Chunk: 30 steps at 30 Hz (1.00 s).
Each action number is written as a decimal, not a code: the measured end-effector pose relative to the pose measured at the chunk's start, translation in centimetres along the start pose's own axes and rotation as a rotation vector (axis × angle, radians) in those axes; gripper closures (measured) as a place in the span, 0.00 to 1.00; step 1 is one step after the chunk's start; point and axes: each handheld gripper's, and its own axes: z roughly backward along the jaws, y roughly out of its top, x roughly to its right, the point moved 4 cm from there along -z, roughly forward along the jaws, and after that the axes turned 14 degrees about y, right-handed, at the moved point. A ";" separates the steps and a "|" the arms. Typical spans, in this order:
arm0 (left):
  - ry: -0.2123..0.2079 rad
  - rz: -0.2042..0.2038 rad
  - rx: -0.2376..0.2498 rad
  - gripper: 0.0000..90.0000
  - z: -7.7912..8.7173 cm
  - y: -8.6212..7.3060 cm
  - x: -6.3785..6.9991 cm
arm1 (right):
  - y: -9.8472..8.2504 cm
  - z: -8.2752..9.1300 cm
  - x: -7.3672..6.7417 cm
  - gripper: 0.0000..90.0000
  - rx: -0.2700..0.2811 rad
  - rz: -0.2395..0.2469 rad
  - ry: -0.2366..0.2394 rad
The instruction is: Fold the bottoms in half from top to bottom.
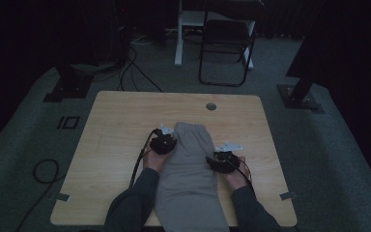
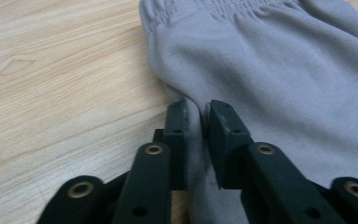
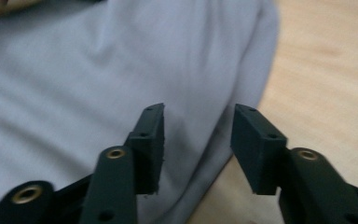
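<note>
Plainly, grey sweatpants (image 1: 188, 169) lie lengthwise, elastic waistband (image 2: 223, 9) gathered.

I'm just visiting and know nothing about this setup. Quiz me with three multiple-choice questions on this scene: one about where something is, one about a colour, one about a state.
1. Where does the garment lie?
A. down the middle of the table, between the two grippers
B. on the folding chair
C. on the floor

2. What colour is the garment?
A. red
B. grey
C. black

3. How do the left gripper's jaws stand?
A. wide apart above bare wood
B. closed on a fold at the garment's edge
C. closed on a cable

Answers:
1 A: the high view shows it on the table, with the left gripper at one edge and the right gripper at the other.
2 B: every view shows grey cloth.
3 B: the left gripper view shows cloth pinched between the jaws.
</note>
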 end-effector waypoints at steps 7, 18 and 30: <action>0.003 -0.002 -0.004 0.92 0.0 0.1 0.2 | 3.8 -1.0 1.9 0.51 0.034 -0.048 -0.043; -0.011 0.018 -0.016 0.81 0.0 0.2 0.1 | 5.0 -4.8 3.9 0.52 -0.051 -0.101 -0.090; -0.021 0.011 -0.044 0.78 -0.4 0.8 0.5 | 5.1 -4.8 3.3 0.82 -0.057 -0.080 -0.069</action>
